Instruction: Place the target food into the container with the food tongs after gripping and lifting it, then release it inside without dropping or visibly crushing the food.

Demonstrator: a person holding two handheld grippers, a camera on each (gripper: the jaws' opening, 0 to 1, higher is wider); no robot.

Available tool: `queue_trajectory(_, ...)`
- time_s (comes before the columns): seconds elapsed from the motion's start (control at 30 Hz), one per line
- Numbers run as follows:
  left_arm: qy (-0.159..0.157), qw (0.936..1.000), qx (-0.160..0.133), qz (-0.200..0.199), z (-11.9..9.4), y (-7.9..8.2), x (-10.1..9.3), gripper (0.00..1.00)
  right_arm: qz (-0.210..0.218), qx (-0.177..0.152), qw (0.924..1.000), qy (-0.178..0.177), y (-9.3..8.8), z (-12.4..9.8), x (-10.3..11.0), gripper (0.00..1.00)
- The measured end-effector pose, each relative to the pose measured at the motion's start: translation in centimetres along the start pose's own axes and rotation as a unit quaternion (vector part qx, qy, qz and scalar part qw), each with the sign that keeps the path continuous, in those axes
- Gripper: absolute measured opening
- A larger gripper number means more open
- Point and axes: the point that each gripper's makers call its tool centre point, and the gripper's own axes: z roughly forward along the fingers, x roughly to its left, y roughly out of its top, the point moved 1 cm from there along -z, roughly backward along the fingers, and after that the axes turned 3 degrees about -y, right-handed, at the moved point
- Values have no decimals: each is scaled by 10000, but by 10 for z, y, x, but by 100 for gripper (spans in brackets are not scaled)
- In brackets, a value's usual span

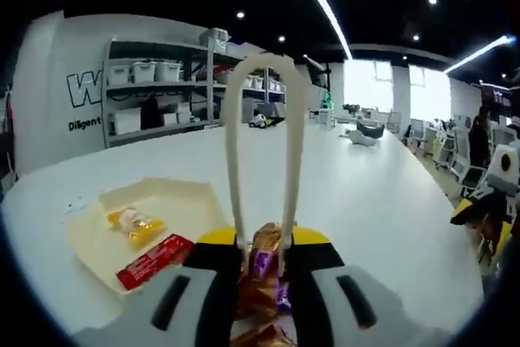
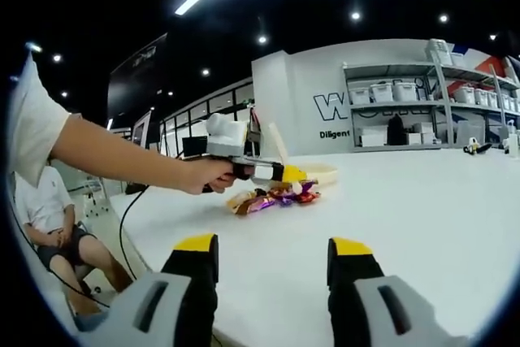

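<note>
Tabletop (image 1: 382, 201): white, long. Container (image 1: 89, 237) sits near its edge, open, red packet (image 1: 154, 260) and yellow packet (image 1: 136, 225) already inside. Your left gripper (image 1: 262, 270) holds food tongs (image 1: 262, 152), fingers clamped on their arms, tips up, likely ready to pick. Wrapped candies (image 2: 272, 196), target food, lie in pile on tabletop beneath it, beside container. Your right gripper (image 2: 272, 262): fingers apart, holding nothing, well back.
</note>
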Motion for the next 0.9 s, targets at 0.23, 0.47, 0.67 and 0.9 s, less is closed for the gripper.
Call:
queue_trajectory(0.23,-5,9994,-259,-250,-8,18,-1,19,13,-32,10000,-19,3,-2,-2,50)
queue_trajectory(0.47,-32,9970,-665,-390,-22,57,12,19,-1,-48,10000,12,6,-1,0,50)
queue_trajectory(0.67,567,9960,-563,-408,-27,58,62,20,-16,-48,10000,67,6,4,5,49)
queue_trajectory(0.9,1072,9941,-140,125,-23,42,98,20,-154,99,9998,75,2,3,4,49)
